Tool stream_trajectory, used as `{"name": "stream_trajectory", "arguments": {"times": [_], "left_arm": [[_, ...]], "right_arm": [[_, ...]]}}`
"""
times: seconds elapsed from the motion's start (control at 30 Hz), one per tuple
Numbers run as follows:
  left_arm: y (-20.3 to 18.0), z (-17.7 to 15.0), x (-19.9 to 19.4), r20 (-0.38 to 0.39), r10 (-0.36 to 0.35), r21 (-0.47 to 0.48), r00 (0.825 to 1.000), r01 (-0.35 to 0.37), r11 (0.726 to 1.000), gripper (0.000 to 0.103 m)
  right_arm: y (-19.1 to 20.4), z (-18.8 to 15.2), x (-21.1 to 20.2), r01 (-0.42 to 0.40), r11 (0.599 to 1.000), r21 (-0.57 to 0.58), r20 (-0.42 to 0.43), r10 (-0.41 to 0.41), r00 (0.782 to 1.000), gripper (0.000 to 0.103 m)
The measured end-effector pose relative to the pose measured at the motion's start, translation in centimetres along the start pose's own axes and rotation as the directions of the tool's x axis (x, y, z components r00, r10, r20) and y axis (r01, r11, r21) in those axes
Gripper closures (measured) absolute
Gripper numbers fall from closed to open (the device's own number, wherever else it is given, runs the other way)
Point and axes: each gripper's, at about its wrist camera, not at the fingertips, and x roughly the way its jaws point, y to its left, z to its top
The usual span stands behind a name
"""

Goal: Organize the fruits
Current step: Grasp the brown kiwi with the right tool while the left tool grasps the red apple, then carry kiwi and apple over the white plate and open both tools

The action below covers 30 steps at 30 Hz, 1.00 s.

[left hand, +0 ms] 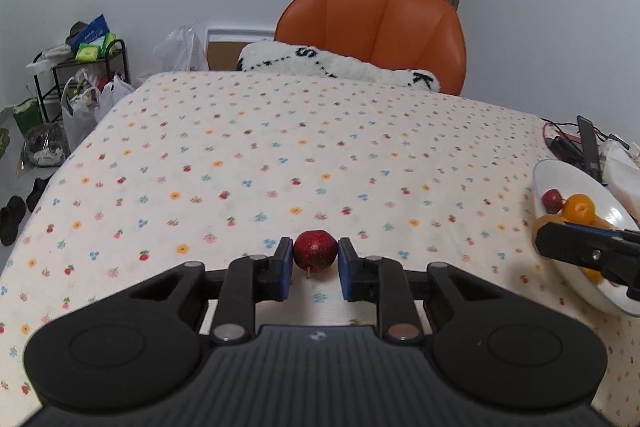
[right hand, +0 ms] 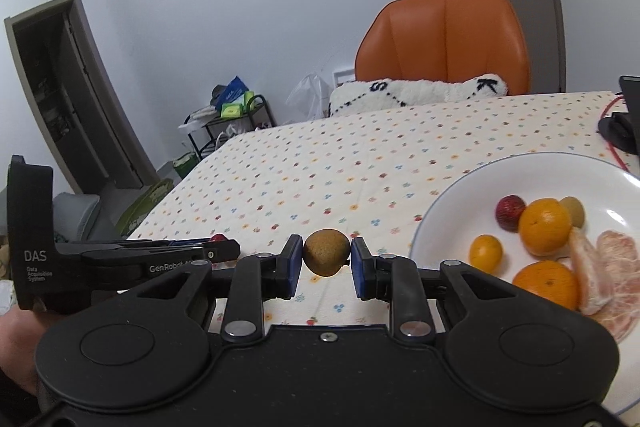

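A lived-in home room: floral tablecloth (left hand: 280, 155), orange chair (left hand: 372, 27), cluttered rack (left hand: 80, 67), shoes (left hand: 16, 211) by the wall.

Left hand-held gripper (left hand: 315, 269): level and low over the counter (left hand: 280, 155), pointing forward; blue-padded fingers (left hand: 285, 273) closed in against a red fruit (left hand: 315, 251), one pad on each side. From the right wrist camera its body showed side-on, with a hand (right hand: 18, 339) beneath its rear end.

Right hand-held gripper (right hand: 326, 269): raised off the counter, fingers (right hand: 293, 267) clamped on a brown fruit (right hand: 326, 253), which hung in the air between the pads.
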Motion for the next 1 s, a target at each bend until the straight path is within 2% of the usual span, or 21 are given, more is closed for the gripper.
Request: {"name": "stream_trajectory", "arguments": {"times": [0.43,1.0], "left_arm": [[-4.5,0.2,-1.4,0.029,-0.064,0.049,0.998,0.063,0.997,0.081],[-10.6,0.5,-2.5,0.058,-0.160,0.121,0.985,0.152,0.981,0.081]], "right_arm": [[-2.4,-0.4,-2.7,0.042,0.998,0.036,0.043,-0.044,0.998,0.079],[-6.4,-1.0,-6.4,0.147,0.985,0.096,0.103,-0.156,0.982,0.079]]}}
